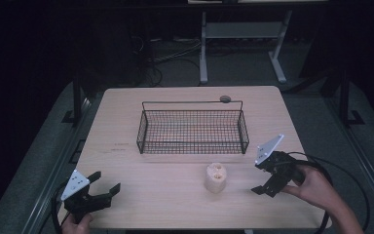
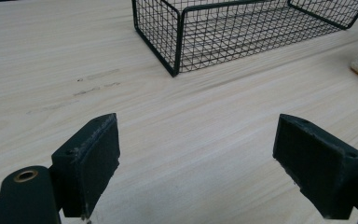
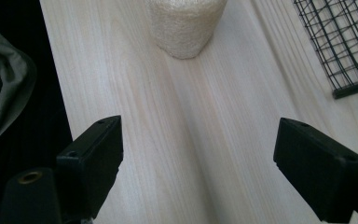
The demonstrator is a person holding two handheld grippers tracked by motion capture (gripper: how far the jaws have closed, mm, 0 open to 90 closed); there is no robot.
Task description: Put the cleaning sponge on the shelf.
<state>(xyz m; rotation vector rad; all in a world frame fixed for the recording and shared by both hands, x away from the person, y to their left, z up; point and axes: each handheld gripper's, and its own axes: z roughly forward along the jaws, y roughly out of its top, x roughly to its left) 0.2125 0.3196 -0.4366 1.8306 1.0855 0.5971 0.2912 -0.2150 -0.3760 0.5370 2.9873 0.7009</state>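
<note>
Nearest to us, at the table's near edge, we hold the left gripper low at the near-left corner, its jaws spread wide and empty, aimed forward and to the right toward the wire basket. Our left hand barely shows at the bottom edge. Our right hand comes in from the near right, wrist turned so that the right gripper points leftward across the table; its jaws also stand wide apart with nothing between them. Ahead of them sits a pale foam piece, standing upright with two hollows in its top, just in front of the basket's near wall and apart from it. In the right gripper view that foam piece stands beyond the open jaws, untouched. The basket lies with its long axis running left to right.
</note>
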